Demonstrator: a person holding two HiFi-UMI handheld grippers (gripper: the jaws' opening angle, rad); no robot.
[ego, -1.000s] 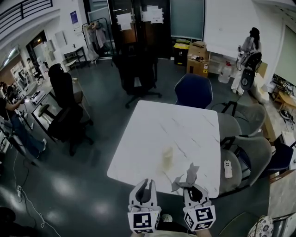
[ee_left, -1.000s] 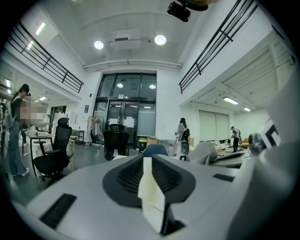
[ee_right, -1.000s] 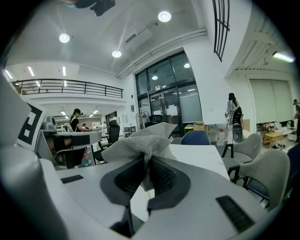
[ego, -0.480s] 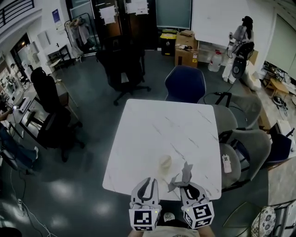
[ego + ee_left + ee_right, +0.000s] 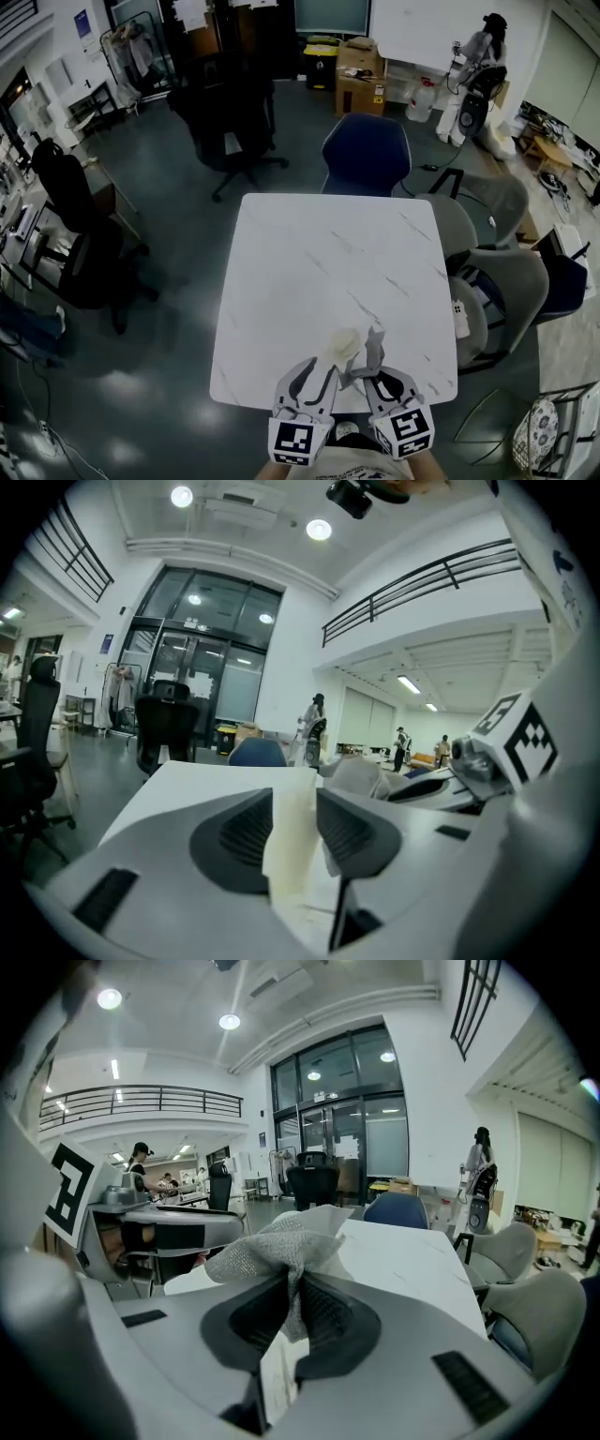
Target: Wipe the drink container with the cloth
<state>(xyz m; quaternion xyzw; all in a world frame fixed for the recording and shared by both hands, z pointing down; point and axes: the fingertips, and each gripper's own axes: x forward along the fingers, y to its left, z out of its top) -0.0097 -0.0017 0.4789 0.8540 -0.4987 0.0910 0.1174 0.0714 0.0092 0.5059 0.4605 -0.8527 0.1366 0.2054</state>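
Observation:
A small cream drink container [image 5: 345,345] stands on the white marble-look table [image 5: 328,253] near its front edge. My left gripper [image 5: 317,375] reaches it from the near side. In the left gripper view its jaws are opening, and the container [image 5: 292,836] stands upright between the two pads with a thin gap on the right side. My right gripper [image 5: 370,377] is just right of the container, shut on a grey mesh cloth [image 5: 372,349]. In the right gripper view the cloth [image 5: 281,1246] bunches up out of the pinched pads and the left gripper shows at the left.
A blue chair [image 5: 366,155] stands at the table's far edge and grey chairs [image 5: 497,291] along its right side, one bearing a white remote [image 5: 458,319]. A black office chair [image 5: 225,112] is further back on the left. People stand far off.
Both grippers have come forward to the container. The left gripper's jaws, shut before, have parted around it. The cloth in the right gripper now hangs right beside the container.

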